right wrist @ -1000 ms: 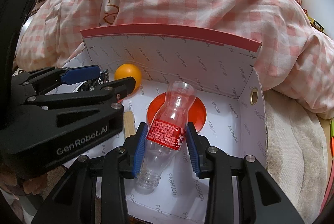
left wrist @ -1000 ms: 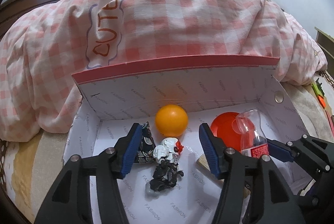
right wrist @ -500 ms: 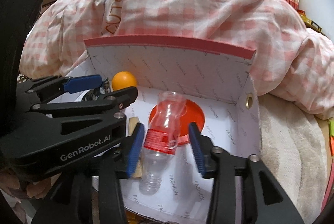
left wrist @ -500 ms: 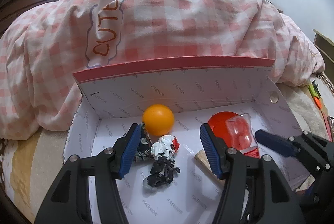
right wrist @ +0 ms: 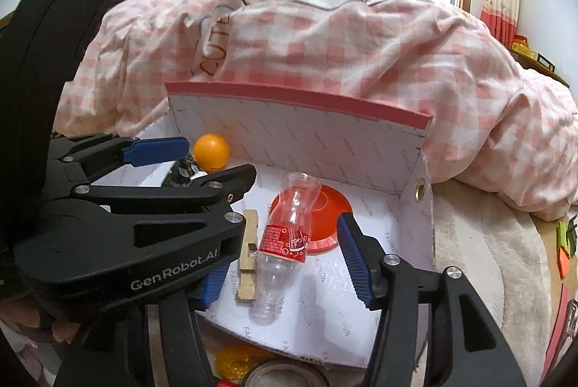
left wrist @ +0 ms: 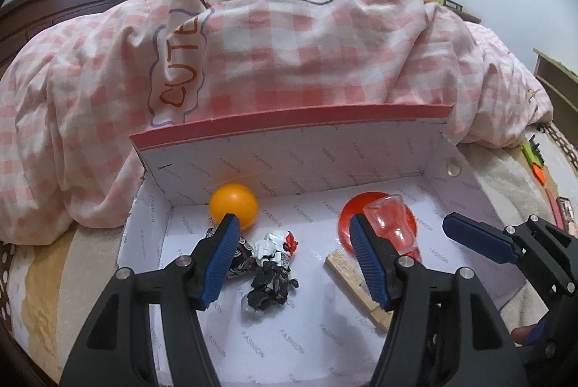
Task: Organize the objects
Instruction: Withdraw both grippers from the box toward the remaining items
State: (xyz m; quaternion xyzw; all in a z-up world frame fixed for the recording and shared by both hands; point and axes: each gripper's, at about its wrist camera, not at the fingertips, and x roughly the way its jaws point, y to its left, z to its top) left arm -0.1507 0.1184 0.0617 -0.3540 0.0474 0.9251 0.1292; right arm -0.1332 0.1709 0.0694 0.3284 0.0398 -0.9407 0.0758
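The clear plastic bottle lies on its side on the floor of the white box, on the right side. Its open mouth points to the near edge, and its bottom rests on the red lid. A wooden clothespin lies just beside it on the left.

The right gripper sits over the bottle. Its jaws are opening, and the pads do not touch the bottle, so the bottle is let go.

The left gripper hangs over the little toy figure. Its jaws are opening too and hold nothing. An orange ball sits at the far wall of the box.

The bottle looks empty, so it is likely very light. It is thin and can squash if squeezed hard. It is round and smooth, so it may roll or slip. A good place to take hold seems to be the middle, on the red label, where it is widest.
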